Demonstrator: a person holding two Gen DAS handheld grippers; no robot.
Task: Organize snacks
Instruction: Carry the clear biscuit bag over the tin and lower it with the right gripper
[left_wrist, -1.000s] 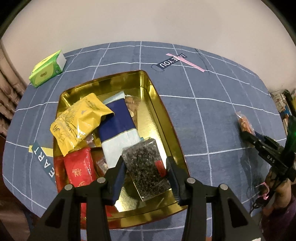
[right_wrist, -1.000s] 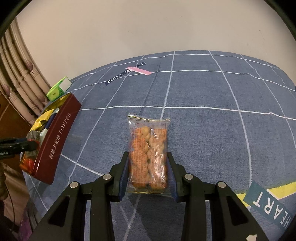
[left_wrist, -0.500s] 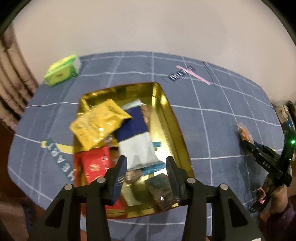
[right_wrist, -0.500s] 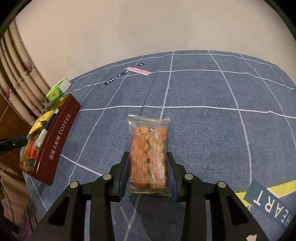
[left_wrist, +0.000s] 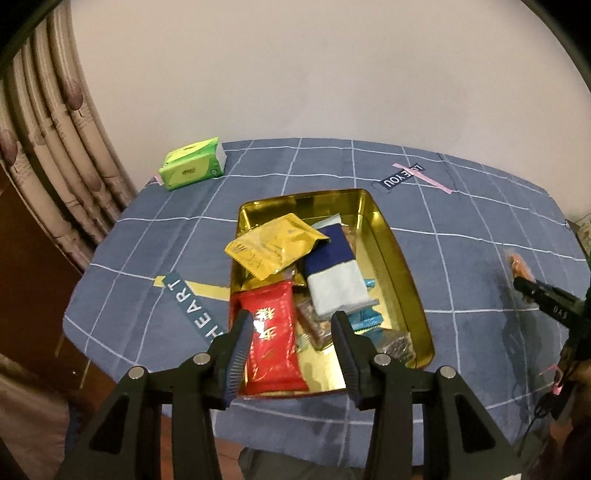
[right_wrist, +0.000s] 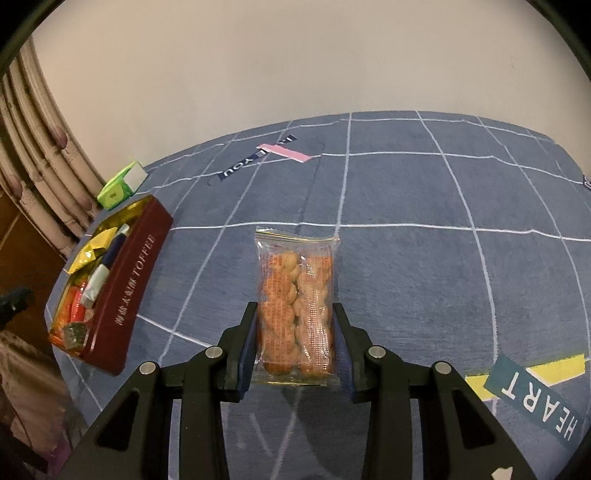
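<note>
Lying on the tabletop (right_wrist: 406, 206) well right of the tin (right_wrist: 133, 288), the biscuit pack (right_wrist: 297, 306) sat pinched between the right gripper (right_wrist: 295, 332) fingers, seemingly ready for carrying over. Inside the tin lay a yellow pack (left_wrist: 273, 245), a blue-white pack (left_wrist: 334, 273), a red pack (left_wrist: 273, 343) and smaller sweets. Over it hung the left gripper (left_wrist: 293, 332), fingers apart, holding nothing.
</note>
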